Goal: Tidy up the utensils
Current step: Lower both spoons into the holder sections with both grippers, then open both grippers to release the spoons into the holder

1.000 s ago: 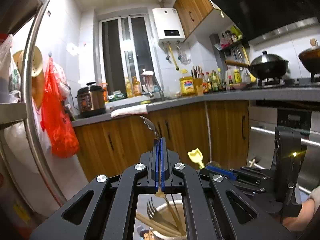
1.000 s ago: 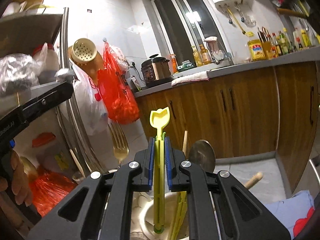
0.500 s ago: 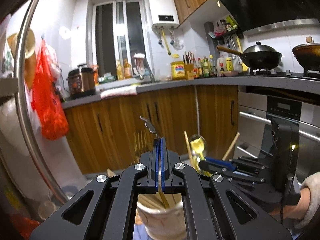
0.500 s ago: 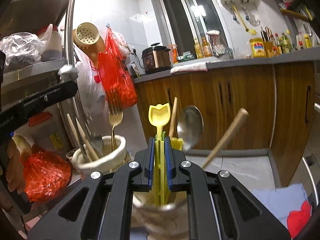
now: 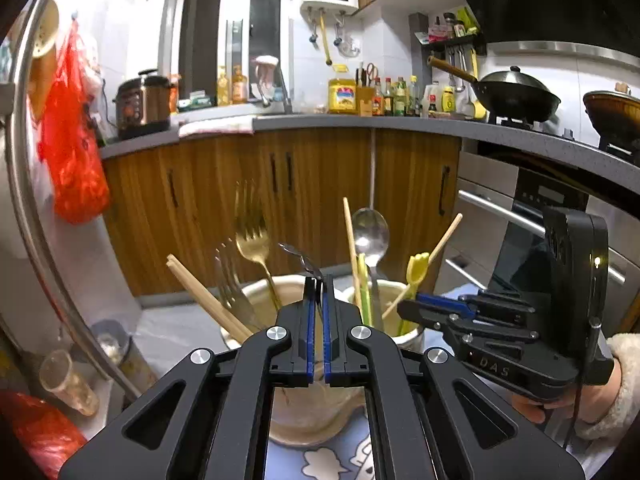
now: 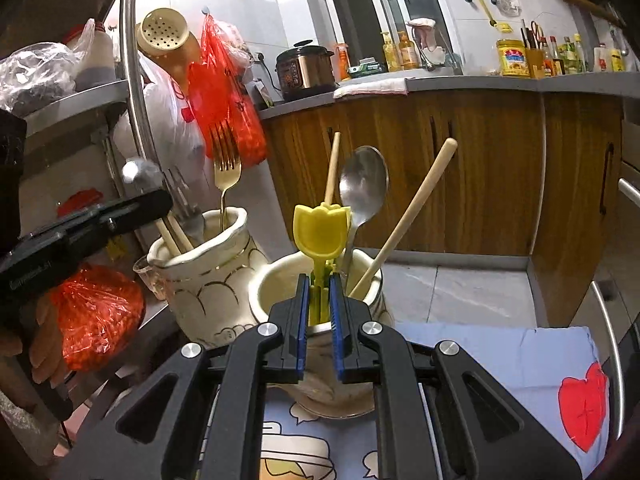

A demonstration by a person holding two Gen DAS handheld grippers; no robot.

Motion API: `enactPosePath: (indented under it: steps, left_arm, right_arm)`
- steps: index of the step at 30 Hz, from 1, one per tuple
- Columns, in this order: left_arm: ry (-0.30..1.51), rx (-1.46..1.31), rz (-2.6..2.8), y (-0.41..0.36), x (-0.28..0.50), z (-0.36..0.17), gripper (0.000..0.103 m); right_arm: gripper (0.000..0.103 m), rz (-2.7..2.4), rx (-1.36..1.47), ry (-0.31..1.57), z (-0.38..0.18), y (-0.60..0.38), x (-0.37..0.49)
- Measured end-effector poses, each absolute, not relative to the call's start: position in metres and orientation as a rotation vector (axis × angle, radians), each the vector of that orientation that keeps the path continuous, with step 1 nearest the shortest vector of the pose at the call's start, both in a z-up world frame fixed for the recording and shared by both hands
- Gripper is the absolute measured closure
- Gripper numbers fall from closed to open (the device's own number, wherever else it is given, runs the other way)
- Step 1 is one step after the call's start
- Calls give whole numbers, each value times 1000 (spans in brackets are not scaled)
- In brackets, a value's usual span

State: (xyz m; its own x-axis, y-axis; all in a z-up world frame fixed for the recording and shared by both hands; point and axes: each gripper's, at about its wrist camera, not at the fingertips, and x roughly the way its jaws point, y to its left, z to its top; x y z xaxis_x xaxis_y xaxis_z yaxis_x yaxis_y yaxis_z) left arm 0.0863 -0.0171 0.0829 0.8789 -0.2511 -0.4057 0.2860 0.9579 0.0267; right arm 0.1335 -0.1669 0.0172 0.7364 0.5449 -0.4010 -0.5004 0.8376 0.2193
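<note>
Presently the left tool (image 5: pixel 318 284) is clamped on a thin metal utensil (image 5: pixel 302 260) above one jar (image 5: pixel 256 300), the right tool (image 6: pixel 320 284) narrowly parted around the yellow utensil (image 6: pixel 320 232) in the other jar (image 6: pixel 276 276).

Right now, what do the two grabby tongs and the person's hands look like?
Both tongs are matte black frames with triangle cut-outs and round silver bolts. The left tongs and right tongs have blue pads on their fingers. The right one's black body has pale lettering, a small lit light and a thin black cable. The right hand wears a fuzzy cream sleeve; the left hand looks bare.
</note>
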Motion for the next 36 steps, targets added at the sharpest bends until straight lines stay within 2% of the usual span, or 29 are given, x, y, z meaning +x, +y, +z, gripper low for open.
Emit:
enactPosePath:
  steps: [6, 8, 13, 18, 21, 22, 25, 28, 36]
  left_arm:
    - [438, 85, -291, -19, 90, 79, 99]
    - [447, 76, -294, -19, 91, 79, 94]
    - [448, 74, -290, -18, 93, 79, 90]
    - [446, 74, -288, -18, 93, 79, 81]
    - [444, 69, -287, -17, 92, 79, 69]
    - [443, 67, -285, -17, 92, 80, 67]
    - [438, 68, -275, -17, 90, 82, 62]
    - [439, 69, -274, -17, 88, 83, 59]
    - [460, 93, -243, -17, 66, 94, 48]
  right_arm:
    - [93, 572, 111, 485, 18, -169, 136]
    - [93, 571, 119, 488, 19, -170, 137]
    - [93, 568, 113, 488, 20, -169, 137]
    - [92, 570, 112, 490, 20, -169, 137]
    - [85, 571, 116, 488, 21, -170, 136]
    - [81, 566, 116, 486, 22, -170, 136]
    - [78, 564, 122, 486, 23, -172, 135]
    - [70, 563, 133, 488, 26, -176, 133]
    - [67, 517, 146, 521, 39, -189, 108]
